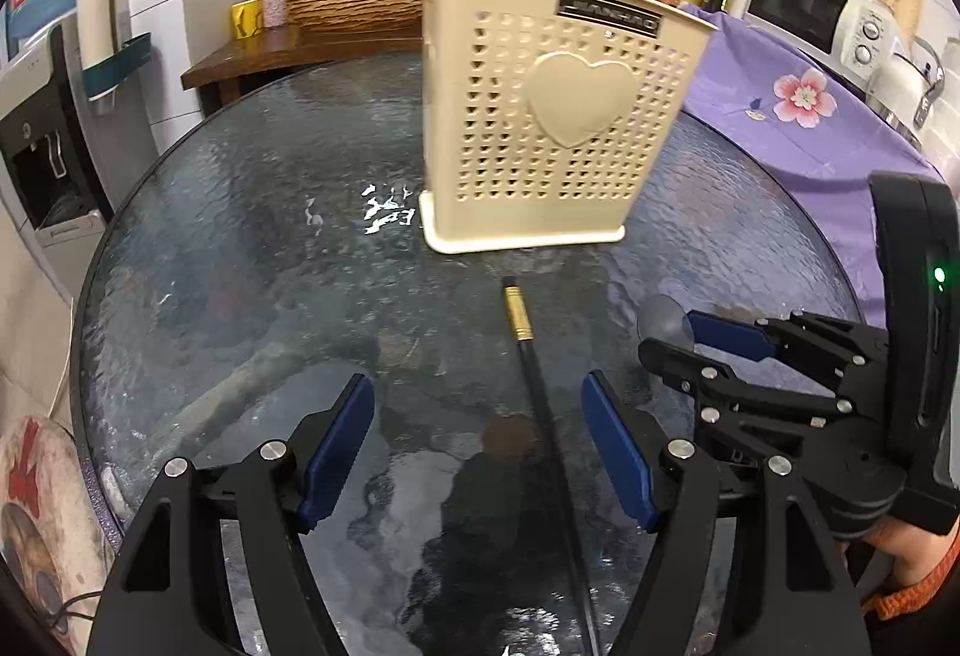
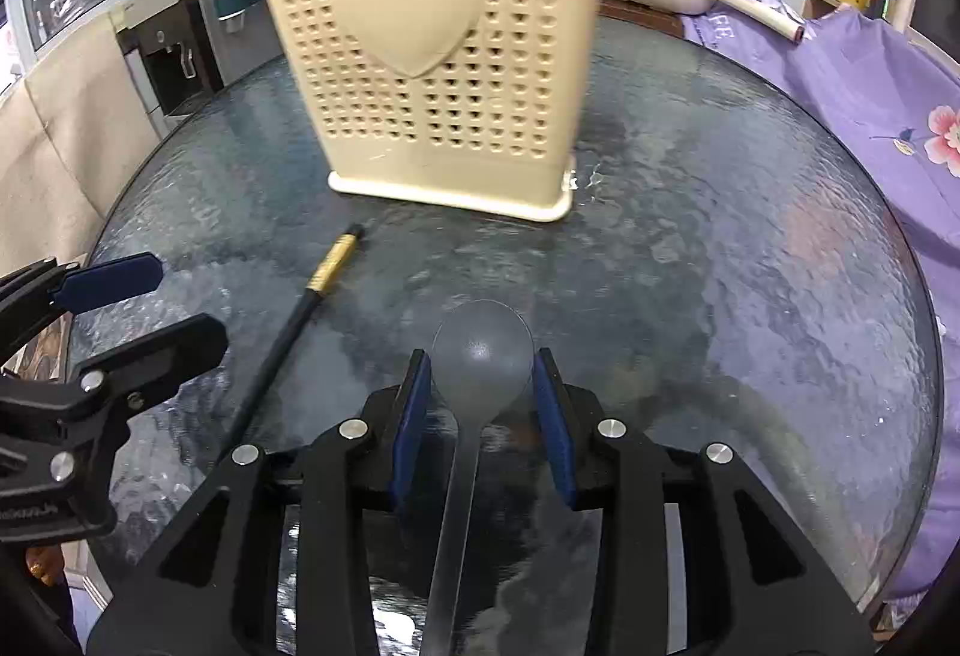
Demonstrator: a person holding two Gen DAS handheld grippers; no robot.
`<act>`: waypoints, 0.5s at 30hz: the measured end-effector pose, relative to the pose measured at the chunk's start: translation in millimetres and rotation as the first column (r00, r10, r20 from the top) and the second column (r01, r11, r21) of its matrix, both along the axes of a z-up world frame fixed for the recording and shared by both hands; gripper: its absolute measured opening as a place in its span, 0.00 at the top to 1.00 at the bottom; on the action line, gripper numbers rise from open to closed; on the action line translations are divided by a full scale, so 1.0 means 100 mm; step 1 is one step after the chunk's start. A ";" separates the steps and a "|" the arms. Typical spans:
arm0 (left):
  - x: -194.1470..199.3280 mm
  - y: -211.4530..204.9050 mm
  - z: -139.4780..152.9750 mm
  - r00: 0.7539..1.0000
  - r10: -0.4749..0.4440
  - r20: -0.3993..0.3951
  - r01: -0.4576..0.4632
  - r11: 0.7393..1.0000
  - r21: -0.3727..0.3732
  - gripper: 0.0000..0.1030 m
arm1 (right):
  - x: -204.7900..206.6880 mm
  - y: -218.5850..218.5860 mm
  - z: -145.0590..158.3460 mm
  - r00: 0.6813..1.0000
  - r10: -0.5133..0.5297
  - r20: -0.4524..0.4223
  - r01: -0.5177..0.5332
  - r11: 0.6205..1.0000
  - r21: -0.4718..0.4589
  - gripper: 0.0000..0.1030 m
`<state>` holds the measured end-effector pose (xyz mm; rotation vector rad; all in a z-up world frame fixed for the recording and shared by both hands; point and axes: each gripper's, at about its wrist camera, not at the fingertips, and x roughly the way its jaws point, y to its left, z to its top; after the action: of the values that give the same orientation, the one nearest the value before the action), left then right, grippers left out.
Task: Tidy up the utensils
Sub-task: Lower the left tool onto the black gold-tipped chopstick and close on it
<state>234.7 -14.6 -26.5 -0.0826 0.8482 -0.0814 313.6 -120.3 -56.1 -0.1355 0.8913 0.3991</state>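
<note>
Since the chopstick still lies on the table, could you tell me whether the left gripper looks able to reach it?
Probably yes: the left gripper is open, the black chopstick lies between its fingers, and nothing covers it.

left gripper (image 1: 478,452): black plastic linkage frame with triangular cut-outs, silver round screw heads at the pivots
left gripper pads (image 1: 333,452): long flat blue strips, fine ridges along the edge
right gripper (image 2: 481,419): same black frame, same silver screw heads, two blue pads
right gripper body: tall black housing behind the linkage, one small green light lit on its side
hand (image 1: 912,551): only partly seen at the frame edge; an orange band, perhaps a strap or cuff, runs beside it
</note>
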 end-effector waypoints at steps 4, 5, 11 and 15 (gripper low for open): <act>0.07 -0.10 -0.02 1.000 -0.009 -0.016 0.009 1.000 0.001 0.32 | 0.04 -0.08 0.00 1.000 -0.011 -0.002 0.011 1.000 0.011 0.65; 0.09 -0.13 -0.02 1.000 -0.011 -0.019 0.011 1.000 0.008 0.32 | 0.04 -0.10 0.00 1.000 -0.013 -0.003 0.013 1.000 0.015 0.65; 0.17 -0.28 -0.10 0.999 -0.030 -0.039 0.032 0.999 0.040 0.32 | 0.07 -0.15 0.00 1.000 -0.018 -0.004 0.018 1.000 0.014 0.65; 0.21 -0.30 -0.18 0.998 -0.022 -0.058 0.026 0.998 0.058 0.38 | 0.07 -0.14 0.00 1.000 -0.019 -0.002 0.019 1.000 0.010 0.65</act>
<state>255.5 -45.1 -44.6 -0.0199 0.9084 -0.0771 321.1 -134.7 -56.0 -0.1169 0.8919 0.3860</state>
